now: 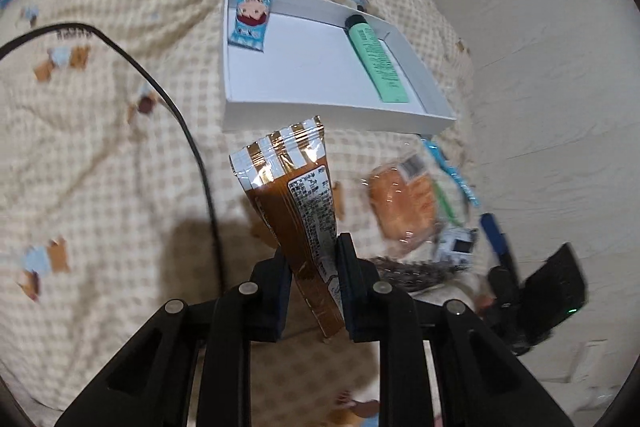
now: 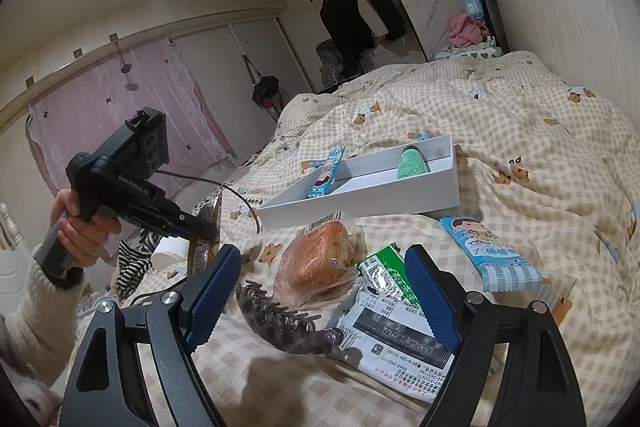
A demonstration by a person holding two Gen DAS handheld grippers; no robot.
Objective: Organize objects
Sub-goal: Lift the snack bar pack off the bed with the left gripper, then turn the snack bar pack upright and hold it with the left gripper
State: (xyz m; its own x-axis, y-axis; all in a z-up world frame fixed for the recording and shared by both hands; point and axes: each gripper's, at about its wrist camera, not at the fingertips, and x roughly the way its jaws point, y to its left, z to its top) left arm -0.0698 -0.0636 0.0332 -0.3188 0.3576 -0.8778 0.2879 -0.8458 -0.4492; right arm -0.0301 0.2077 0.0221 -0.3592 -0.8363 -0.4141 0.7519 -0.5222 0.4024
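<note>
The tray (image 1: pixel 320 75) holds a blue sachet (image 1: pixel 253 11) and green tube (image 1: pixel 378 65); the left gripper (image 1: pixel 314 291) pinches a brown packet (image 1: pixel 304 211) nearer, the right gripper (image 2: pixel 320 301) gapes over leftover bread (image 2: pixel 316 263), clip (image 2: pixel 280 323) and packets.

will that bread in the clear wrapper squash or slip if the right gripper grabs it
The wrapped bread looks soft, so a firm pinch would probably dent it. Its glossy, loose clear film may slide or bunch under the pads. It seems light for its bulk and unlikely to roll.

Brown, gold-striped packet (image 1: pixel 308 211); white tray (image 1: pixel 304 67); beige checked bedspread (image 1: pixel 100 147) with bears.
</note>
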